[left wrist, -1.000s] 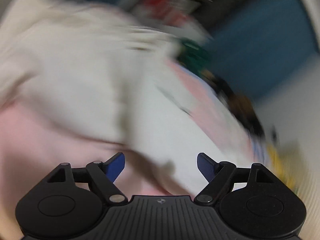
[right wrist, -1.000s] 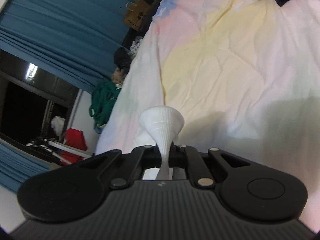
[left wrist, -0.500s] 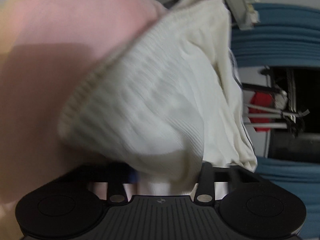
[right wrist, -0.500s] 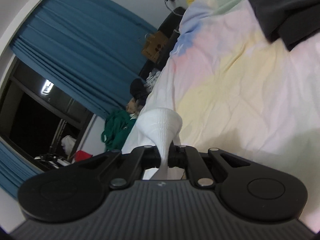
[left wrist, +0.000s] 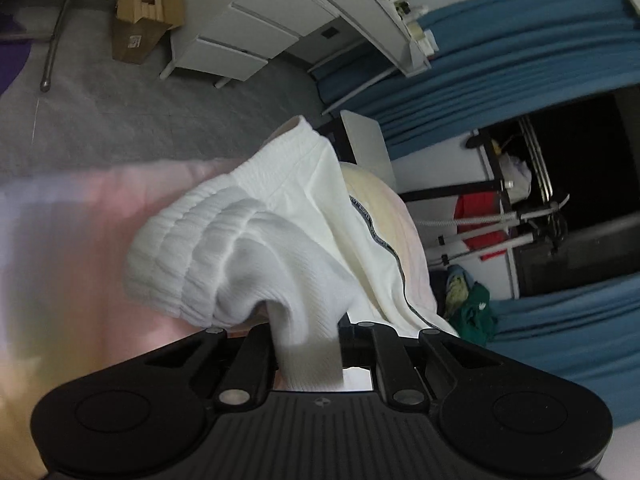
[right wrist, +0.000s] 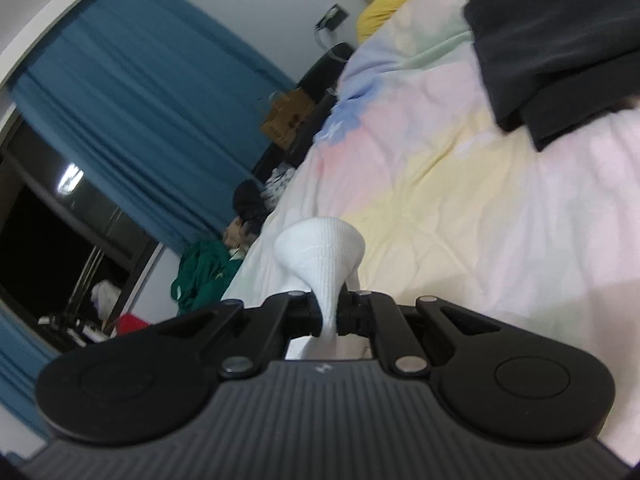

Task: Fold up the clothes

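Left gripper [left wrist: 306, 344] clamped on white knit garment [left wrist: 240, 256]; right gripper [right wrist: 332, 314] pinches its ribbed edge [right wrist: 320, 248]. Garment lifted above pastel bedspread [right wrist: 460, 200]. Black clothing [right wrist: 552, 40] lies beyond; blue curtains [right wrist: 132, 120] behind.

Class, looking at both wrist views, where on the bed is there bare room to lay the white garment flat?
Bare pastel bedspread lies between the right gripper and the black folded clothes. Crowded: that black pile's corner, and under the white ribbed garment clamped in the left gripper.
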`<state>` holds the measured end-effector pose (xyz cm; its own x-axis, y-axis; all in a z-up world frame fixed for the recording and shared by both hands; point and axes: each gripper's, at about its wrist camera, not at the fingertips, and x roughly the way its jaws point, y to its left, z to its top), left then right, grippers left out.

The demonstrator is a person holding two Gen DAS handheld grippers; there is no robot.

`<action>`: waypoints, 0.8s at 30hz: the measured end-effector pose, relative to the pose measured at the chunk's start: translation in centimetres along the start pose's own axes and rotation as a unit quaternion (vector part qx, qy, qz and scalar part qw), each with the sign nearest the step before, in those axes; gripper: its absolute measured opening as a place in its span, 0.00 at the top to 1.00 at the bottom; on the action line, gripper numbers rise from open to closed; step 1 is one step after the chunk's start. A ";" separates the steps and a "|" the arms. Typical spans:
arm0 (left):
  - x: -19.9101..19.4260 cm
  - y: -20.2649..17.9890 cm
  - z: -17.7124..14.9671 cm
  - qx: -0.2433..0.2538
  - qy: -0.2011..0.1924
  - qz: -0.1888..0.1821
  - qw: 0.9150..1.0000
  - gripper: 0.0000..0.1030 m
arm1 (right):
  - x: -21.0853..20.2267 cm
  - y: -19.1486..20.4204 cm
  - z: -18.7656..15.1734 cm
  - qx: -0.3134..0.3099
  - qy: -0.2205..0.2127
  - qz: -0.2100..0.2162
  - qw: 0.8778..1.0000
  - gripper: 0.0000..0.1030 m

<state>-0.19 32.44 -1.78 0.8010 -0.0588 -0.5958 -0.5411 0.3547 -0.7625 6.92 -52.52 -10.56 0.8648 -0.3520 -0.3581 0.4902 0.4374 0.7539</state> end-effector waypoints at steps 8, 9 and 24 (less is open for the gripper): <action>2.7 4.2 3.2 0.026 0.071 0.093 0.993 0.89 | 1.5 -4.9 -0.8 0.016 0.101 -0.159 0.982 0.94; 3.3 5.0 3.2 0.027 0.078 0.100 0.992 0.88 | 1.8 -6.1 -1.0 0.038 0.118 -0.172 0.977 0.94; -0.3 2.4 1.4 0.222 0.053 0.127 0.965 0.35 | -1.3 -1.9 -0.5 -0.042 0.067 -0.145 0.986 0.28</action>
<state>-1.38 34.59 -3.03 0.6129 -0.0045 -0.7902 -0.5351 0.7334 -0.4192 4.93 -52.51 -11.84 0.6912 -0.3612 -0.6259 0.7211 0.4031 0.5636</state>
